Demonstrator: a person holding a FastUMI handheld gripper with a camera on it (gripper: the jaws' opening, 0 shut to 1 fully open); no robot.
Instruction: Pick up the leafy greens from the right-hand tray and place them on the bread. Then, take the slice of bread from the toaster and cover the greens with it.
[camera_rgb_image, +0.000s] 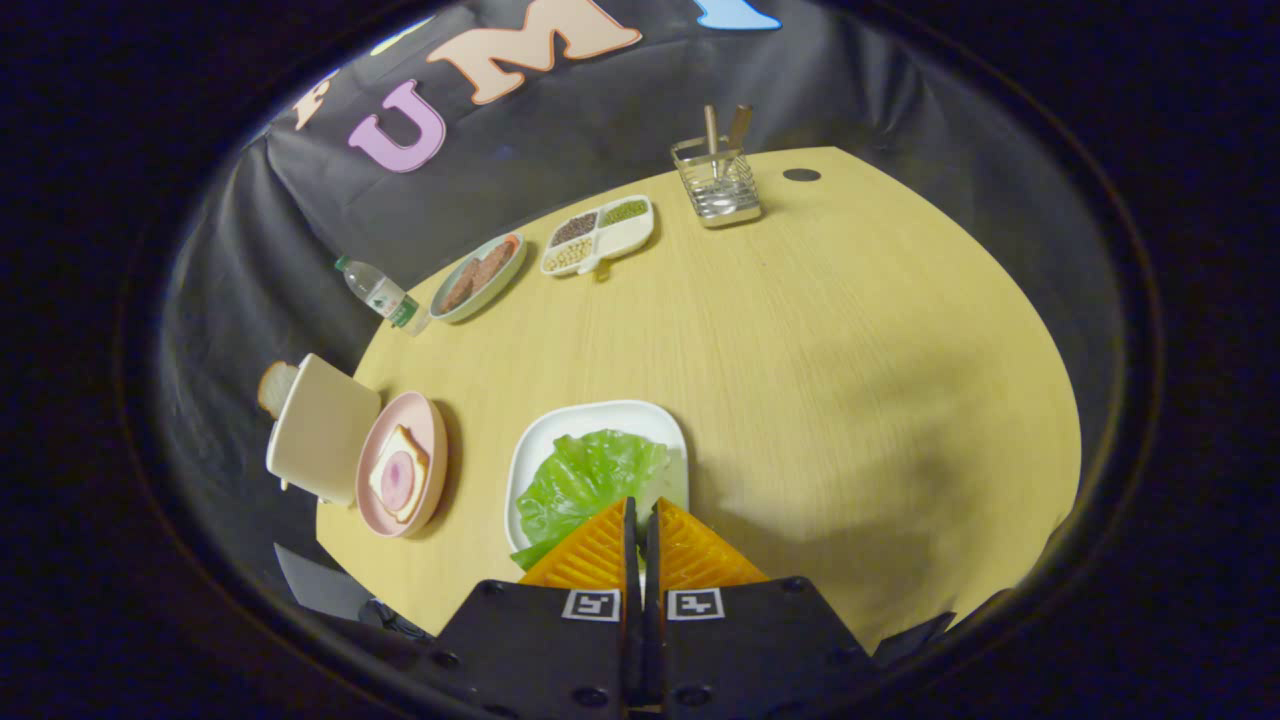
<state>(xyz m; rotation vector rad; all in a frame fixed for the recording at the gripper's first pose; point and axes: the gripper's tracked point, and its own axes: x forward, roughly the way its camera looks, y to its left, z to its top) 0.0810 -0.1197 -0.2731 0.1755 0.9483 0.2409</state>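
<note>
A green leaf of lettuce (585, 480) lies in a white tray (600, 412) on the wooden table, just ahead of and below my fingers. Left of the tray, a pink plate (432, 425) carries a slice of bread (398, 475) topped with a round of ham. Beside that plate stands a pale toaster (320, 425), and a slice of bread (275, 388) sticks out of its top. My gripper (641, 512) is shut, its fingers pressed together over the near edge of the tray with nothing seen between them.
Along the far side of the table stand a water bottle (378, 292), an oval plate of brown meat slices (478, 275), a divided dish of beans and grains (598, 235) and a wire utensil holder (716, 182). Bare tabletop (860, 380) spreads right of the tray.
</note>
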